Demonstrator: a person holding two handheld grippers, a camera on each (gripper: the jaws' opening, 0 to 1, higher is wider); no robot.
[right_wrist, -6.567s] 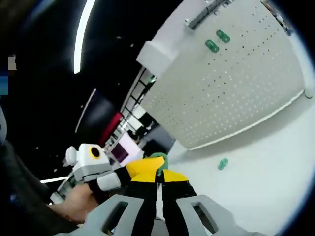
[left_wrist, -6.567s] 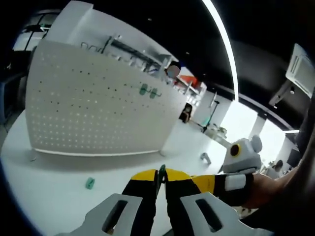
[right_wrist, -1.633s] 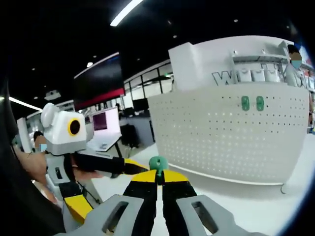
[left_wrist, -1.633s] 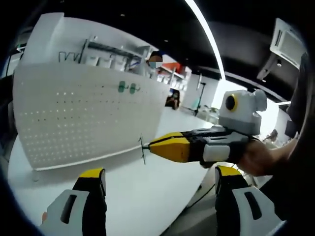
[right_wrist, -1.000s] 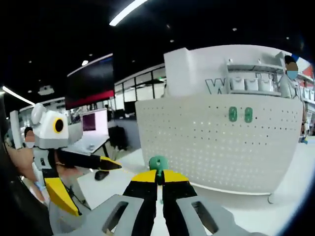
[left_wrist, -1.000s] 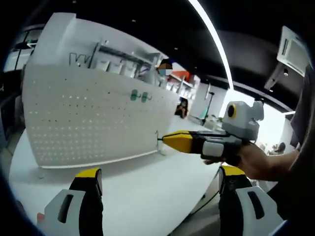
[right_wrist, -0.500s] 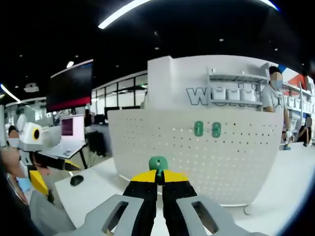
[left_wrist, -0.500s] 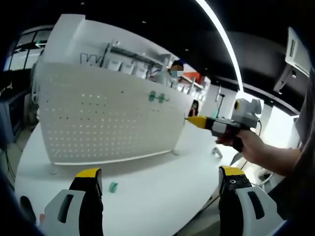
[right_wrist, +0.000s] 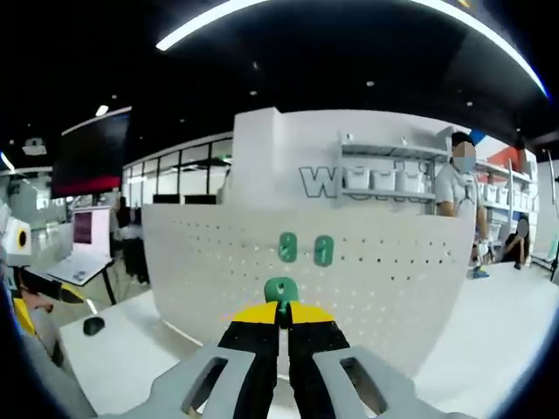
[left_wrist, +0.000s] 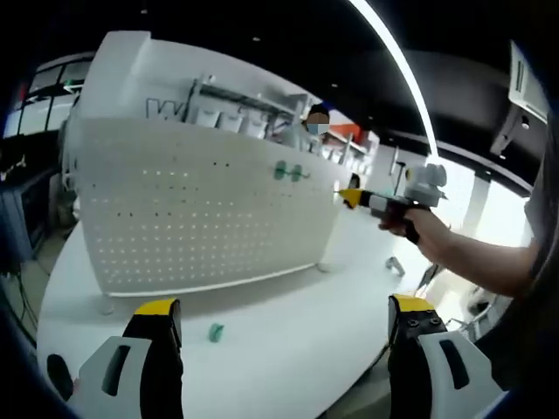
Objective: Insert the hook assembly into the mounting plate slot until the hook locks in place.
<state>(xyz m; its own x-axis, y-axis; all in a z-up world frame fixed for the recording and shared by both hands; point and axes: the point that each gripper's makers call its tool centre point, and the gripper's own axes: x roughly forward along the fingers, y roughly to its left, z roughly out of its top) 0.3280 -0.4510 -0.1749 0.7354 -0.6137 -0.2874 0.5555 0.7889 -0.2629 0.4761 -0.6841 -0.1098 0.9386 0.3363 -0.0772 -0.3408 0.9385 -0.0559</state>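
Note:
A white pegboard [left_wrist: 201, 209] stands upright on the white table [left_wrist: 288, 349], with two green hooks [left_wrist: 290, 172] mounted high on it. In the left gripper view my left gripper [left_wrist: 284, 327] is open, its jaws wide apart with nothing between them. My right gripper [left_wrist: 354, 198] reaches in from the right, held by a hand, its yellow tip near the board's right edge. In the right gripper view my right gripper [right_wrist: 281, 312] is shut on a green hook assembly [right_wrist: 280, 291], facing the pegboard [right_wrist: 227, 271] just below the two mounted hooks [right_wrist: 306, 249].
A loose green piece [left_wrist: 215, 332] lies on the table in front of the board, and a small grey object [left_wrist: 395, 266] lies at the right. A mouse [right_wrist: 93, 326] and a laptop [right_wrist: 80, 253] sit at the left. A person [right_wrist: 456, 196] stands behind the board.
My right gripper has carried the green hook assembly away from the left gripper and up to the pegboard's face. The left gripper has stayed open.

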